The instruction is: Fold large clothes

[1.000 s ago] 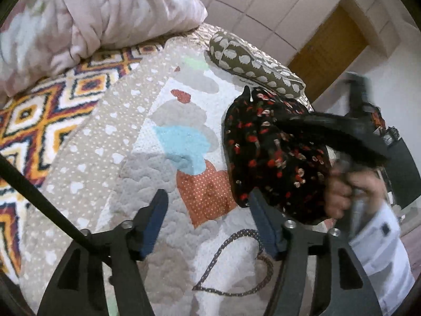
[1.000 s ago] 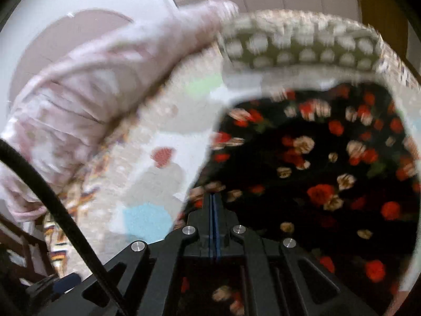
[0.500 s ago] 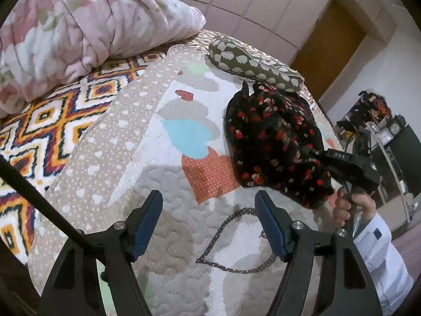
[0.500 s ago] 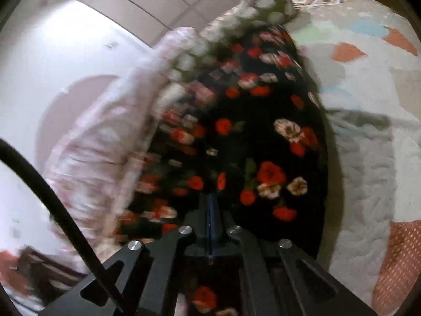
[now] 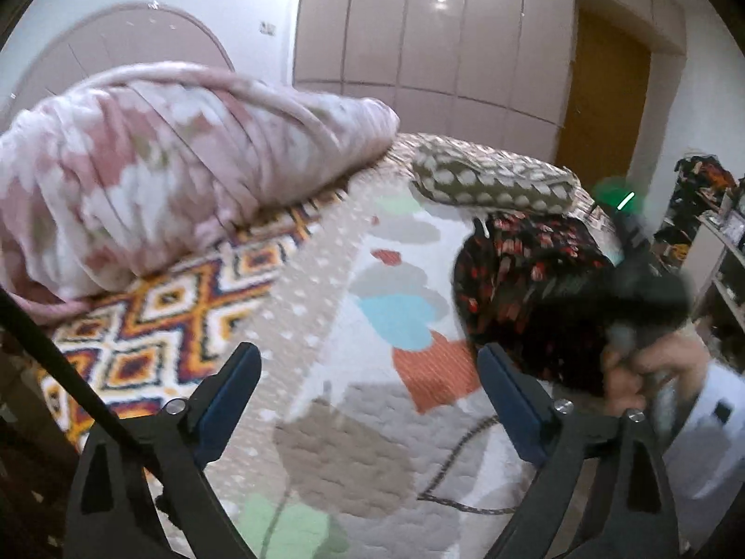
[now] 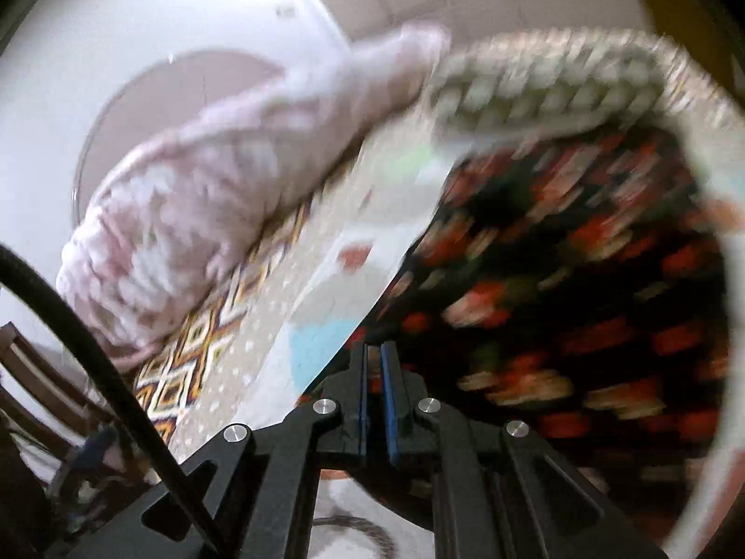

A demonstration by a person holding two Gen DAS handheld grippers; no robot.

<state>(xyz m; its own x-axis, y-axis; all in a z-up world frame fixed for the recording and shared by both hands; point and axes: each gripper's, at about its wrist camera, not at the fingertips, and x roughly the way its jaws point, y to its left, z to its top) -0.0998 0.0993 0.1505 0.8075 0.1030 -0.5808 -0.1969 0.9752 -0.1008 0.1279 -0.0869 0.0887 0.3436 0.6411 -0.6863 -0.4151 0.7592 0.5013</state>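
Note:
A black garment with red and white flowers (image 5: 526, 279) lies folded on the right side of the quilted bed cover (image 5: 354, 438). In the right wrist view the garment (image 6: 572, 307) fills the right half, blurred by motion. My right gripper (image 6: 376, 363) has its blue pads pressed together at the garment's near left edge; cloth between them cannot be made out. In the left wrist view the right gripper (image 5: 638, 289) is a dark blur over the garment, held by a hand. My left gripper (image 5: 368, 372) is open and empty above the bed cover, left of the garment.
A pink and white duvet (image 5: 153, 172) is bunched at the back left. A brown dotted pillow (image 5: 489, 181) lies behind the garment. A patterned orange blanket (image 5: 163, 316) covers the left side. Wardrobe doors (image 5: 419, 37) and a wooden door (image 5: 605, 102) stand behind the bed.
My right gripper has swung back over the garment with fast motion blur. My left gripper has tilted up, bringing the wall and wardrobe into view, and stays open.

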